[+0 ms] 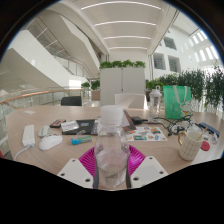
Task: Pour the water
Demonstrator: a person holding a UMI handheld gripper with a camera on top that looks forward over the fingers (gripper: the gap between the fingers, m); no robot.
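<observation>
between the hand-held gripper (111,163) fingers, a clear bottle (111,140), gripped.

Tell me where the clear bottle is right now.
In the gripper view, the clear bottle stands upright between the gripper's pink pads, held above the near edge of the table.

From my remote seat, a bottle (111,150) stood between the fingers (88,160) of my tool (111,165), its cap (111,117) rising ahead of them, and both fingers pressed on its sides. On the counter (40,118) beyond it lay a laptop (128,103) with a cup (154,99) to its right, a mouse (50,142) off to the left and a mug (190,146) to the right. Behind the counter stood planters (122,78), and more plants (195,85) rose at the right.
</observation>
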